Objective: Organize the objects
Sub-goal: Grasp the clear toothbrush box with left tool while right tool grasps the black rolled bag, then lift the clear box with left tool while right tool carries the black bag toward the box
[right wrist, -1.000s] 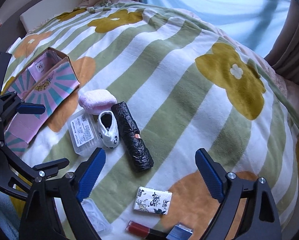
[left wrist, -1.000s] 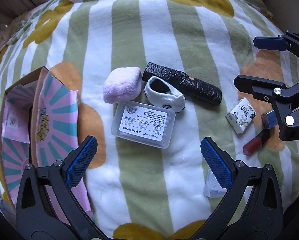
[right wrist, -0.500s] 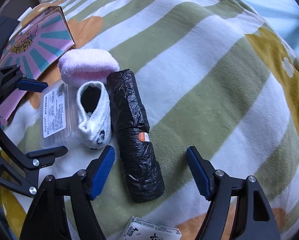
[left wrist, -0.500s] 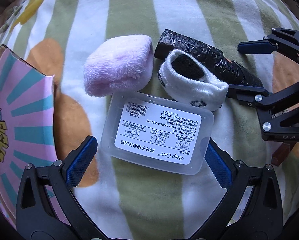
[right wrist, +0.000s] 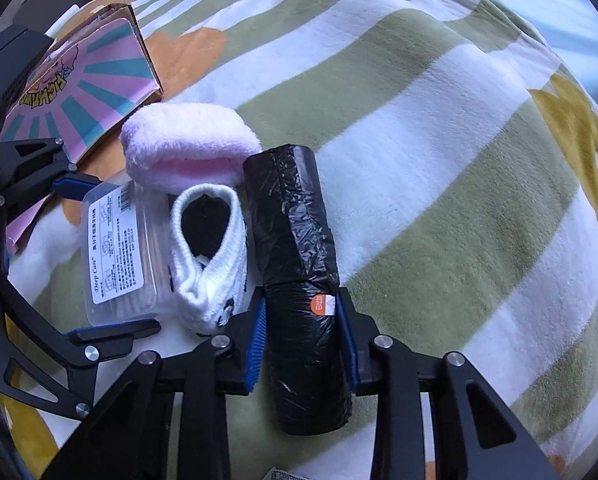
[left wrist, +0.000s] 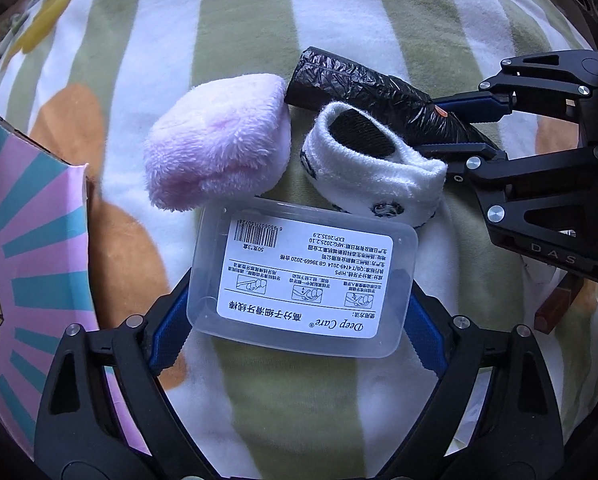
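A: We log the clear plastic case (left wrist: 303, 280) lying label-up on the bed blanket (left wrist: 243, 32), lid on. The left gripper (left wrist: 299, 328) has a blue pad against each short end of it, clamped on the case. We cannot read its contents through the label.

B: We note the patterned cardboard box (right wrist: 87, 80) to the left, open; its inside is cut off in both views, so we cannot tell what it holds.

A: The right gripper (right wrist: 301, 340) is clenched on the black bag roll (right wrist: 295, 264), pads pressed to both sides near its orange sticker.

B: The white sock (left wrist: 375, 168) lies between roll and case, touching both. The pink fluffy cloth (left wrist: 219, 144) sits just beyond the case. A reddish-brown item (left wrist: 559, 308) is mostly hidden behind the right gripper; we cannot identify it.
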Tool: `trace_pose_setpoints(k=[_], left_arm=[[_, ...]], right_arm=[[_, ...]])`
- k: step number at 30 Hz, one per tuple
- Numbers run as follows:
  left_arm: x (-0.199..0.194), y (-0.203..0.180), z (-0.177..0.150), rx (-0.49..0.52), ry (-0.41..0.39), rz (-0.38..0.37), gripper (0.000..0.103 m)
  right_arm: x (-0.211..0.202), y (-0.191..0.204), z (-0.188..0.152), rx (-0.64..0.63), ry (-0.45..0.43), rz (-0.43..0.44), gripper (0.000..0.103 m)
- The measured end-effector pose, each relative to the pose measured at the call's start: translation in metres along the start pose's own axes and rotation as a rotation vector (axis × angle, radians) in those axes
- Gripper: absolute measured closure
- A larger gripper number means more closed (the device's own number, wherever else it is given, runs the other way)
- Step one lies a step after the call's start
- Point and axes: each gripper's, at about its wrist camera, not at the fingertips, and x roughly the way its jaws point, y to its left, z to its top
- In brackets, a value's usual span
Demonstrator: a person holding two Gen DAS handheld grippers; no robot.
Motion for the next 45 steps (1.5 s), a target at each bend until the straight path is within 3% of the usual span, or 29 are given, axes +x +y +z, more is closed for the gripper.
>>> trace_pose_setpoints(k=[9,16,17,19,21,22,29,35,45], left_arm=[[-0.03,0.0,-0.006,0.004,-0.035,-0.015,0.013],[-0.086,0.0,-0.016,0.008,-0.104,-0.028,0.013],[-0.098,0.001,-0.017,0.012,-0.117,-0.029,0.013],[-0.128,-0.003,-0.026,0.015,-0.141,-0.031,0.013],[-0.149,-0.004,-0.036,0.017,-0.171,-0.023,0.013],[-0.167,-0.001,-0.042,0.012,-0.185,-0.024,0.013],[-0.243,0.024,-0.055,-0.012,-0.295,-0.02,0.013],[-0.274,0.039,-0.077,-0.059,-0.346,-0.021,0.013],[-0.29,0.046,-0.097,-0.035,-0.382,-0.017,0.013]], right_arm=[[-0.028,-0.007,-0.022,0.086,-0.006,0.002,0.074],[-0.088,0.0,-0.042,0.205,-0.043,-0.036,0.074],[-0.101,0.004,-0.046,0.228,-0.05,-0.043,0.074],[-0.118,0.029,-0.008,0.273,-0.064,-0.068,0.074],[-0.143,0.041,-0.009,0.319,-0.083,-0.096,0.074],[-0.149,0.049,0.009,0.34,-0.089,-0.109,0.074],[-0.226,0.092,0.018,0.544,-0.149,-0.224,0.074],[-0.273,0.129,0.001,0.74,-0.193,-0.306,0.074],[-0.289,0.172,-0.019,0.801,-0.222,-0.355,0.074]])
